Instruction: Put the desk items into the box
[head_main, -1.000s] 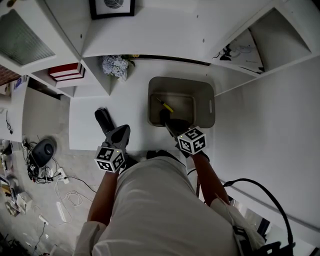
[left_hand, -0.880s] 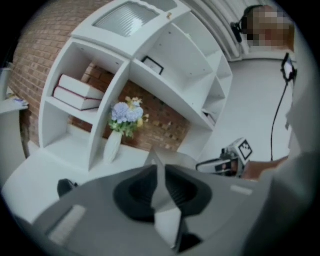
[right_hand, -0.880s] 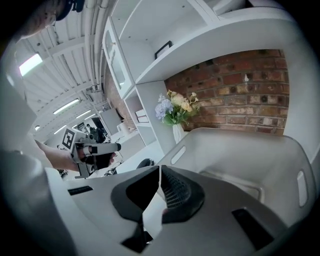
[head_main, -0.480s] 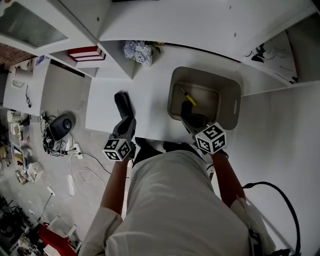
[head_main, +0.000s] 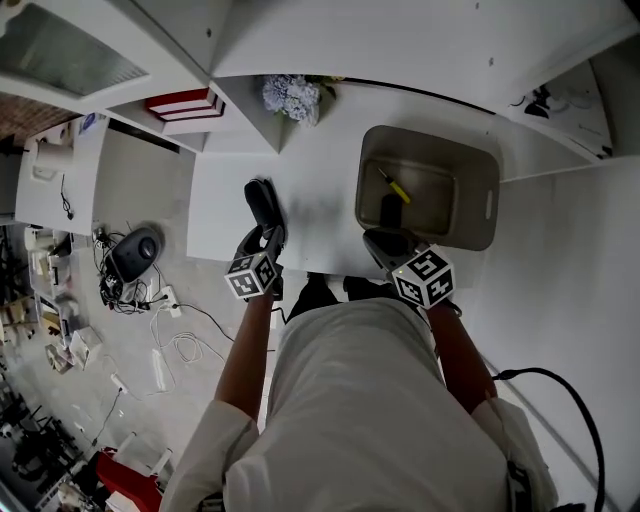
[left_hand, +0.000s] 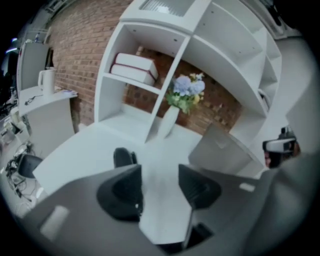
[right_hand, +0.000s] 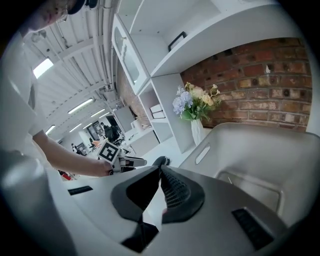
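Desk edge (head_main: 215, 250) under left tongs (left_hand: 160, 182), just opening, empty; right tongs (right_hand: 159, 172) closed beside box (head_main: 490, 205).

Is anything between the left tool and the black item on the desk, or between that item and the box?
Nothing visible. The left tool has its jaws apart; they have just been opening, with only bare desk between them. The black item lies just ahead. Bare white desk runs from it to the box.
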